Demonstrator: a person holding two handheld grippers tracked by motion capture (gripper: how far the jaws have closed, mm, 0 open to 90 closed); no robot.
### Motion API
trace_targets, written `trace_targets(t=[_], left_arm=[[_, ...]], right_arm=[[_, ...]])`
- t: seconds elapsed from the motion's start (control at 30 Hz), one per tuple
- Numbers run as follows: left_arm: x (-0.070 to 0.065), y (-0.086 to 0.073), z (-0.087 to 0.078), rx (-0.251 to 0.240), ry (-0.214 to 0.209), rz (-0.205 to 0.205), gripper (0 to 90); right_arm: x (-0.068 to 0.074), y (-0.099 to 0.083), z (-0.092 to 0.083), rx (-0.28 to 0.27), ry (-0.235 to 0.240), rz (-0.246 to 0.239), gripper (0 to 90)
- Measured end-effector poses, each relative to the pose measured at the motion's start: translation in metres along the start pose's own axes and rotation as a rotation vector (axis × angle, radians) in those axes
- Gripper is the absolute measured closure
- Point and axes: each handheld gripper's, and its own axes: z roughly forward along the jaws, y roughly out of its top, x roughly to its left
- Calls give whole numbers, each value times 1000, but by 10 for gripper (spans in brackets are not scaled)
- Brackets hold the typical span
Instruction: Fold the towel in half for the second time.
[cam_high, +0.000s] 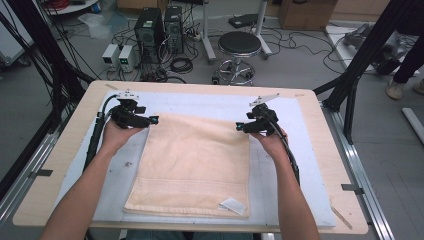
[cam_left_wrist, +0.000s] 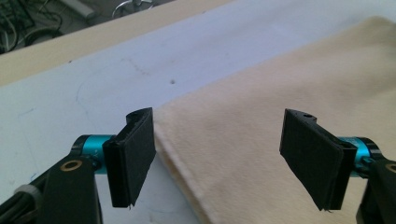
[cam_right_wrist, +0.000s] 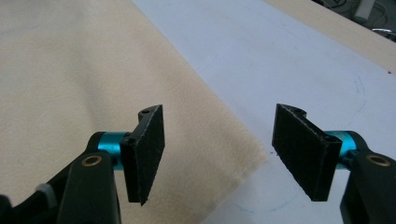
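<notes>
A folded beige towel (cam_high: 192, 162) is spread flat on the white mat (cam_high: 300, 165) in the middle of the table (cam_high: 60, 165), with a white label (cam_high: 233, 205) at its near right corner. Its two far corners are flanked by the grippers: the left gripper (cam_high: 152, 120) is held at the far left corner, the right gripper (cam_high: 241, 127) at the far right corner. Both sets of jaws are seen standing apart, with nothing pinched between them.

The step in hand is judged to be the seizing of both far corners for a fold. It would be done well if each corner were taken between the pads with all layers caught, and both sides were closed evenly.

In the left gripper view the layered edge of the towel (cam_left_wrist: 280, 116) can be made out, lying between the pads. In the right gripper view the corner (cam_right_wrist: 254, 161) is shown between the pads. The stool (cam_high: 239, 45) and floor cables are seen from the high view.
</notes>
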Motion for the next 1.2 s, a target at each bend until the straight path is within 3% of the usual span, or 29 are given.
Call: trace_targets(t=[0.23, 0.37, 0.47, 0.6, 0.67, 0.7, 0.77, 0.8, 0.83, 0.97, 1.03, 1.2], left_arm=[[12, -11, 25, -9, 36, -78, 332], [18, -19, 38, 31, 45, -138, 346], [17, -24, 47, 78, 51, -142, 386], [17, -25, 50, 77, 73, -170, 425], [16, -26, 48, 78, 55, -171, 487], [16, -26, 49, 79, 31, -168, 566], [13, -26, 50, 80, 22, -159, 653], [14, -26, 50, 78, -9, -171, 739], [13, -26, 50, 79, -7, -180, 777], [12, -23, 43, 80, -11, -139, 812], [13, -21, 37, 63, -21, -125, 820], [12, -16, 21, 16, -39, -95, 822]], right_arm=[[-16, -11, 13, 43, -19, 81, 370], [-21, -16, 19, 70, -22, 113, 390], [-23, -19, 27, 97, -15, 127, 397], [-23, -23, 35, 122, 1, 148, 411], [-24, -24, 34, 116, 11, 174, 452], [-24, -23, 34, 118, 16, 159, 502], [-21, -22, 35, 126, 38, 147, 595], [-20, -21, 35, 128, 52, 148, 672], [-20, -20, 36, 129, 78, 154, 736], [-14, -16, 33, 130, 97, 130, 813], [-14, -15, 30, 120, 104, 108, 819], [-12, -10, 16, 61, 123, 108, 822]])
